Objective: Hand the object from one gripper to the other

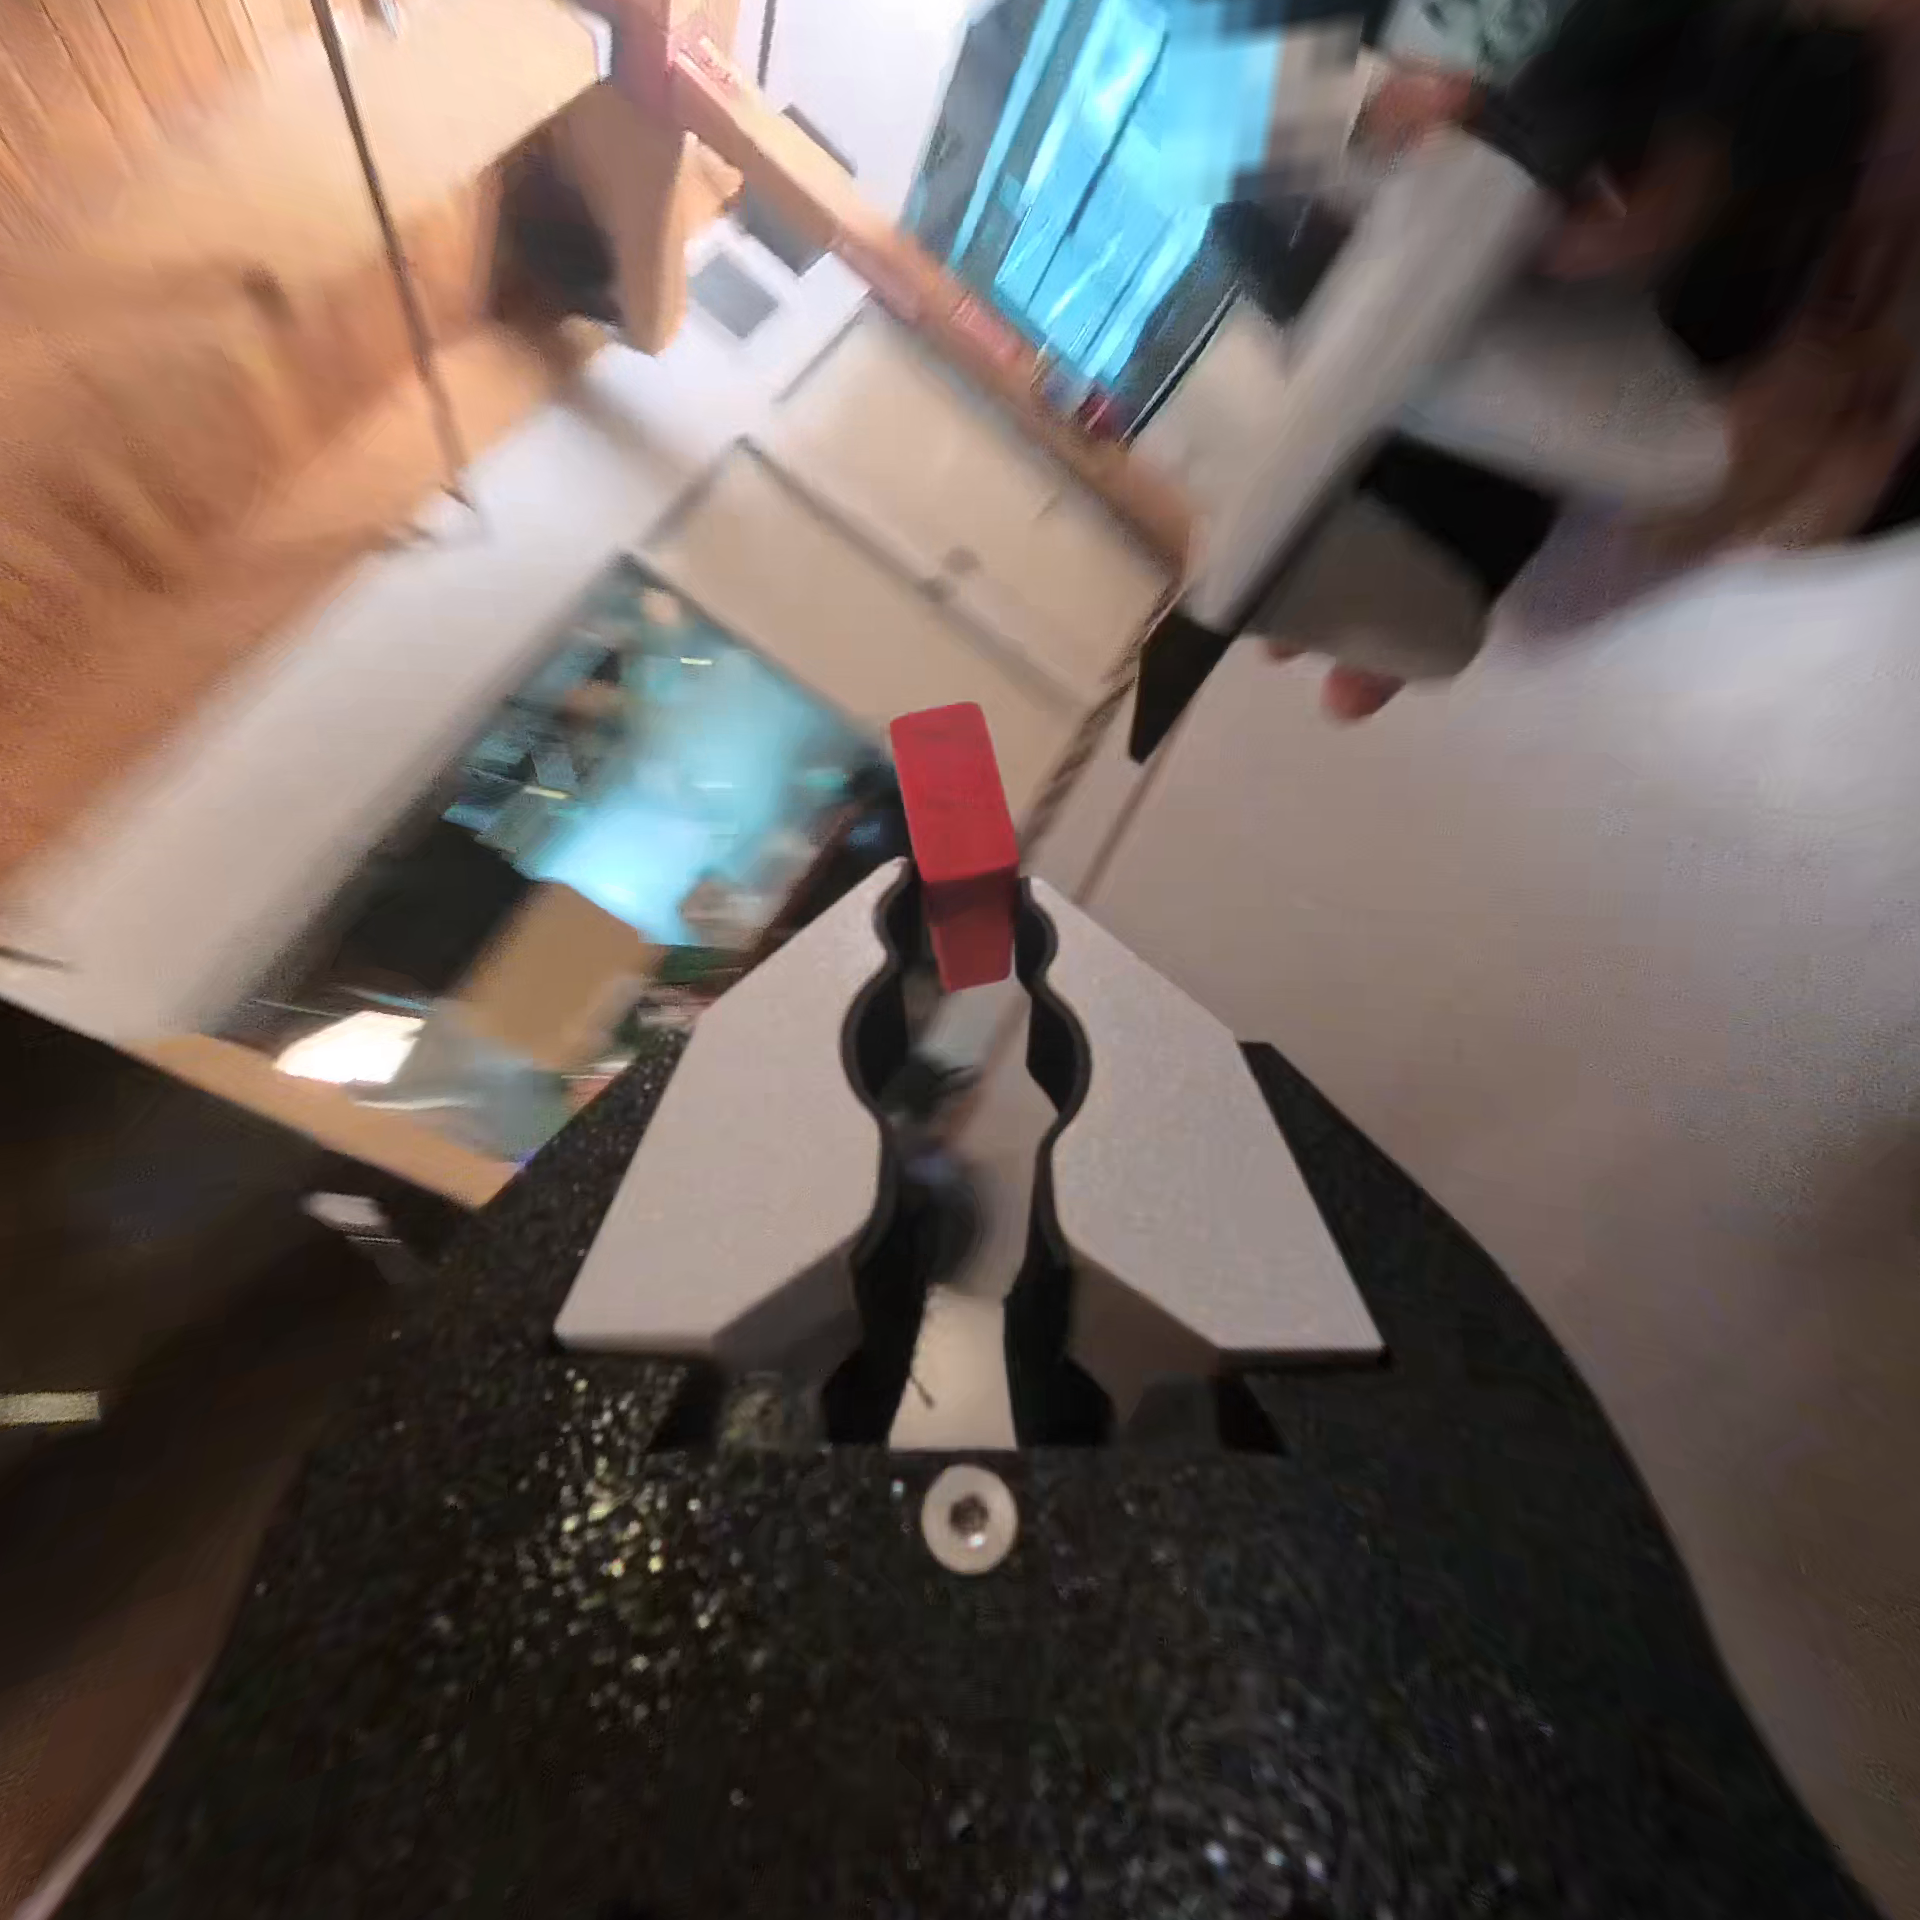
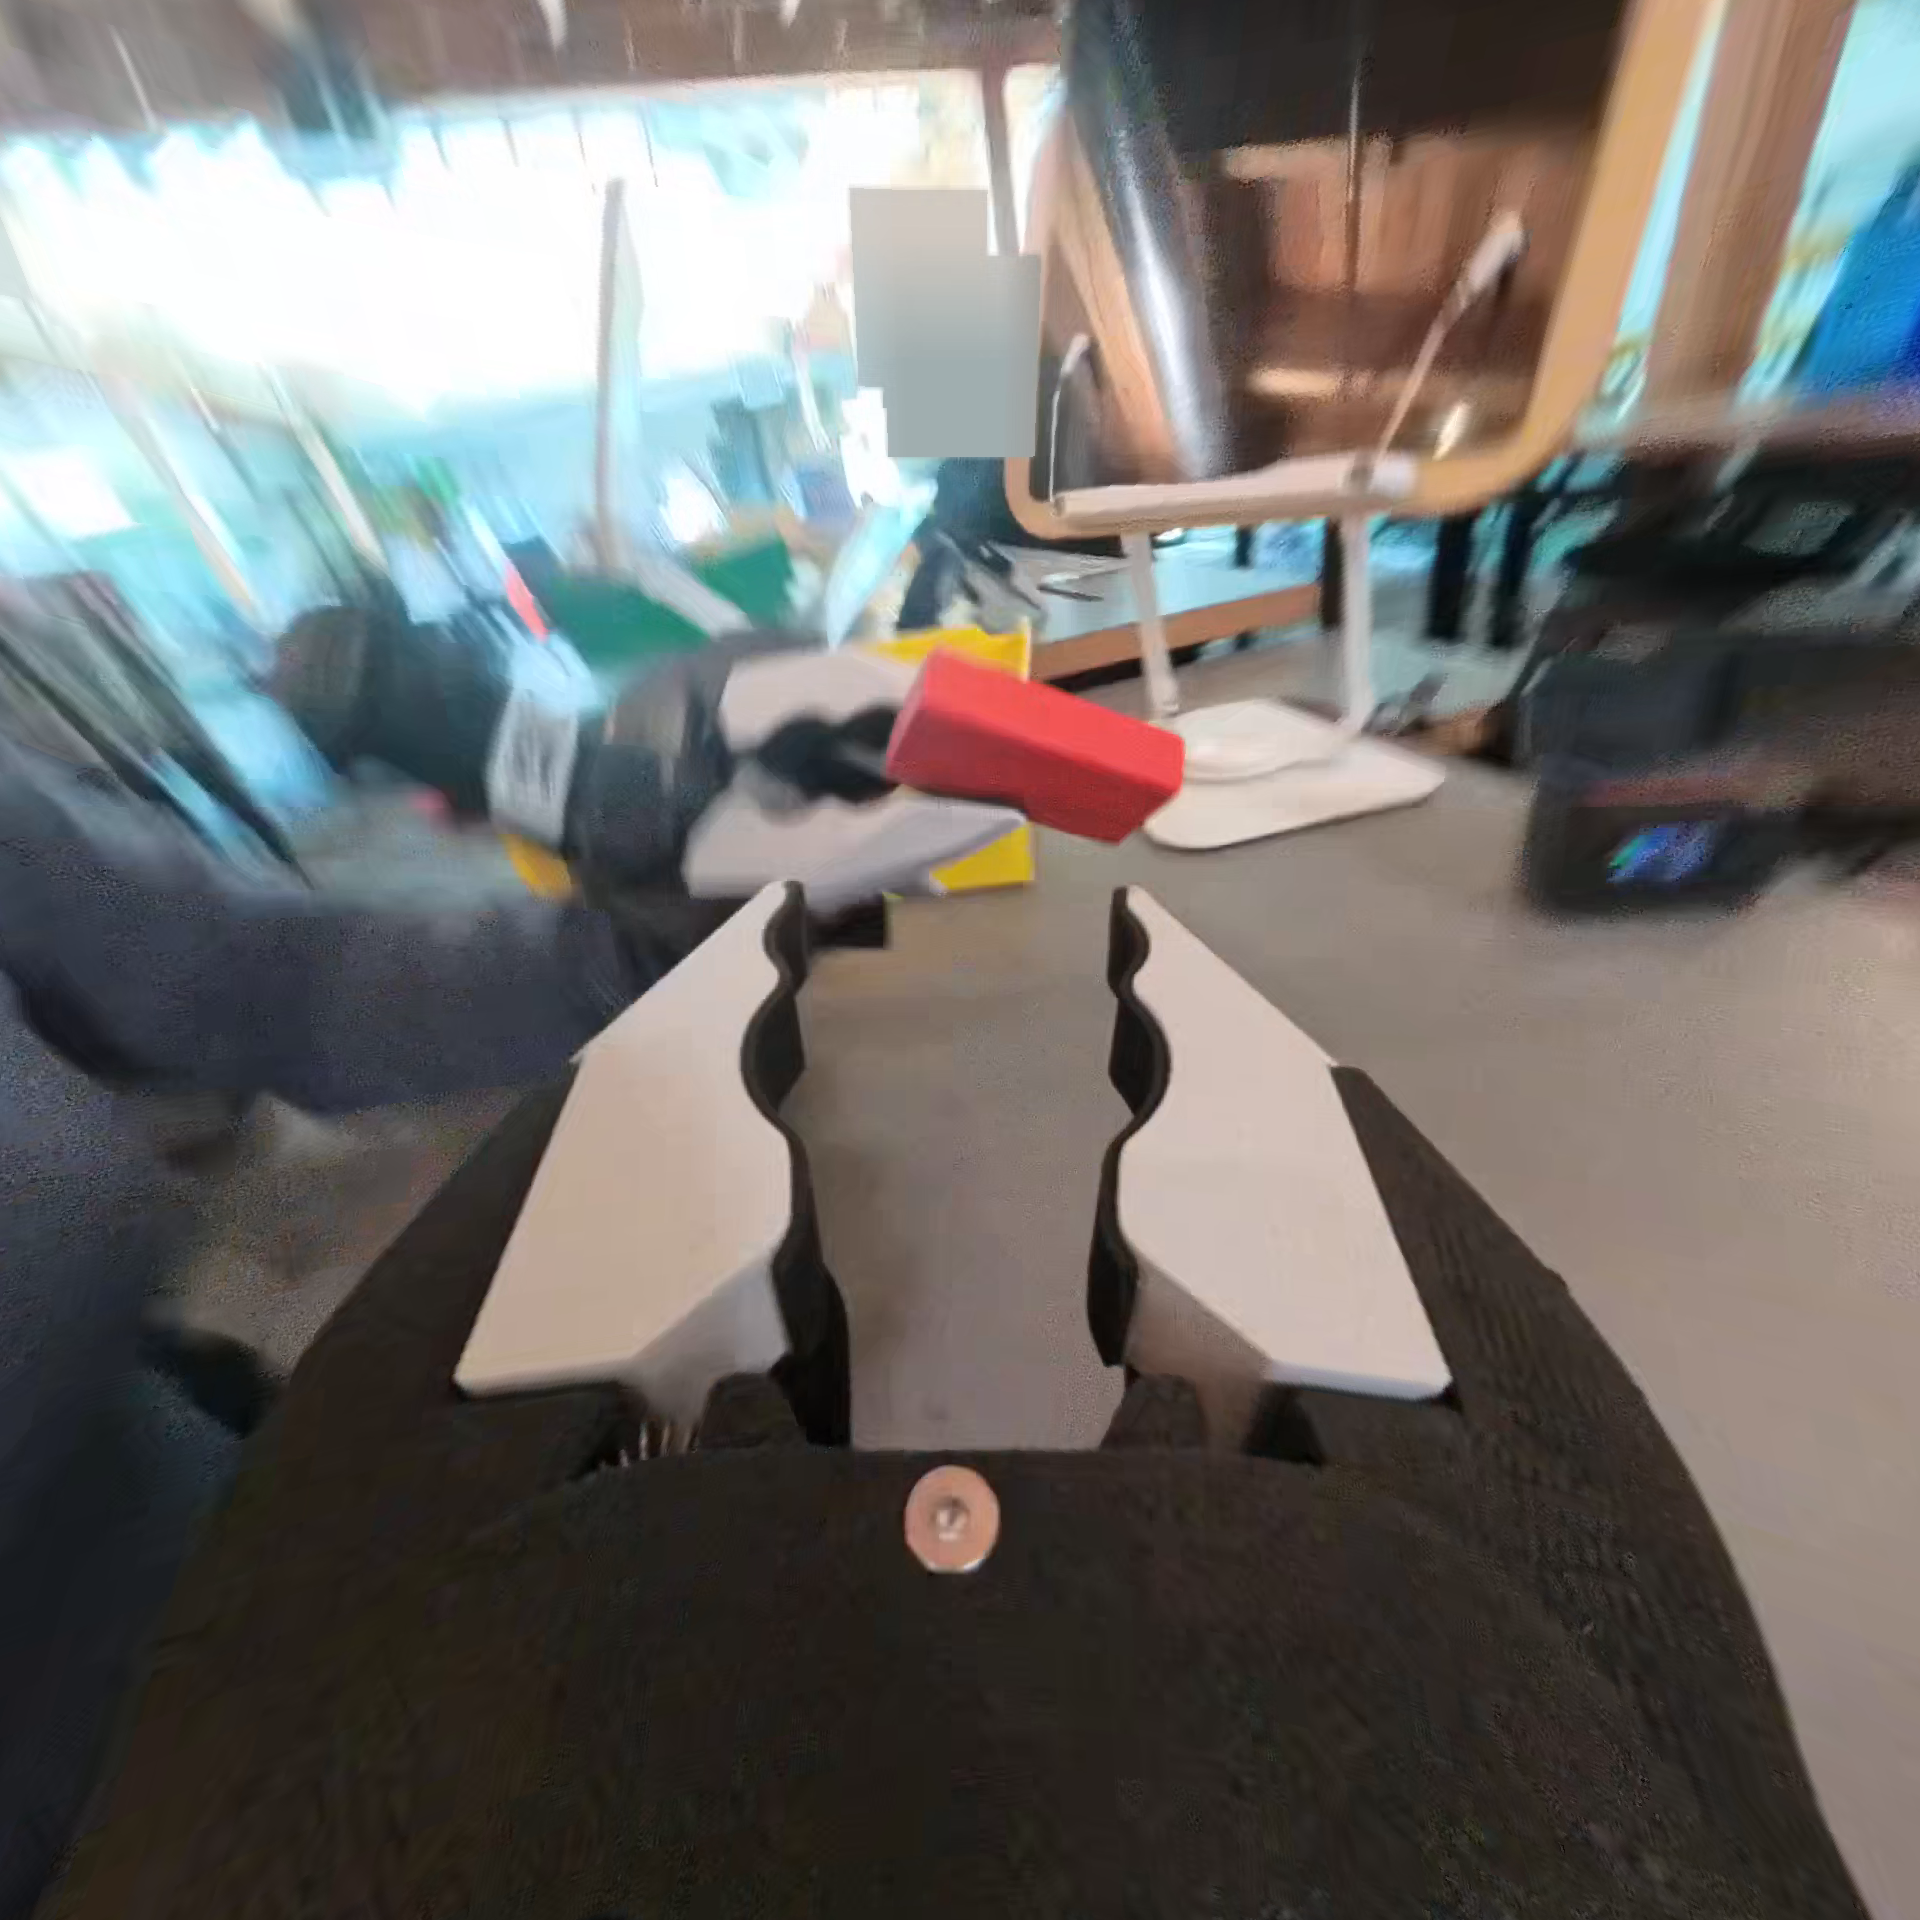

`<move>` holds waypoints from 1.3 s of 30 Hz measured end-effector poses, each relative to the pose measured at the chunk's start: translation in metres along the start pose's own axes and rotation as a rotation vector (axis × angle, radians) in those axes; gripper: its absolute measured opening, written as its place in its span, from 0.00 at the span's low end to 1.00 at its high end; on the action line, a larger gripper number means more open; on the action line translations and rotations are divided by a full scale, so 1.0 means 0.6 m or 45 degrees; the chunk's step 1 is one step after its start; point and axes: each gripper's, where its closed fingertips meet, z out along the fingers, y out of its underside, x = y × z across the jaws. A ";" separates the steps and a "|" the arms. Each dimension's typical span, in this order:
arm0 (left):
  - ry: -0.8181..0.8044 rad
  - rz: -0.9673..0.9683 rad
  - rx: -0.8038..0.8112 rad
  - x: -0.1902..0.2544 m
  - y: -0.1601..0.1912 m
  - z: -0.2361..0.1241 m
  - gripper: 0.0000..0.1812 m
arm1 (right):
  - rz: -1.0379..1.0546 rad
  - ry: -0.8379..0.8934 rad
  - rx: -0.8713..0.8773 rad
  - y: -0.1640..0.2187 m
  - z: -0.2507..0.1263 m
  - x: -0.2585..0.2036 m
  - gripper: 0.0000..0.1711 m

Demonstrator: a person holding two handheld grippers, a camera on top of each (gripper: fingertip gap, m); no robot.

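The left gripper [image 1: 964, 883] is on the left side of the handover. Its fingers [image 1: 790, 1091] are pressed in close and pinch one end of the red block [image 1: 954, 805]. The block is up in the air, not on any desk. Most of it sticks out past the fingertips, so there is a long free end to grab.

In the right wrist view the same red block [image 2: 1034, 743] floats just ahead, a bit tilted, with the left gripper [image 2: 873, 790] holding it from the left side. The room behind is very blurry.

The right gripper [image 2: 954, 904] comes next. Its fingers [image 2: 1226, 1143] are spread wide apart and hold nothing. The block is near them but not yet between them.

So I think the step now is bringing the two grippers together. The handover is not done yet. The next move needs the right gripper to slide forward and up a little, so the free end of the block sits between its open fingers. Then those fingers should squeeze. Only after that should the left gripper let go, or the block could fall.
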 end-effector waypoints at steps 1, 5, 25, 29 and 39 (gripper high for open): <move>-0.057 0.216 -0.051 0.004 0.003 0.001 0.09 | 0.222 -0.020 0.003 0.004 0.001 0.011 0.32; -0.141 0.782 -0.070 0.033 -0.005 0.006 0.08 | 0.803 -0.233 0.016 0.020 0.004 0.009 0.29; -0.226 -0.319 0.139 -0.029 0.007 -0.008 0.28 | -0.023 0.485 -0.077 -0.103 -0.167 0.069 0.09; -0.287 -0.718 0.134 -0.068 0.058 -0.013 0.28 | -0.145 1.314 -0.401 -0.144 -0.414 0.154 0.09; -0.102 -0.660 0.051 -0.015 0.066 0.017 0.26 | 0.429 1.541 -0.981 0.030 -0.597 0.296 0.09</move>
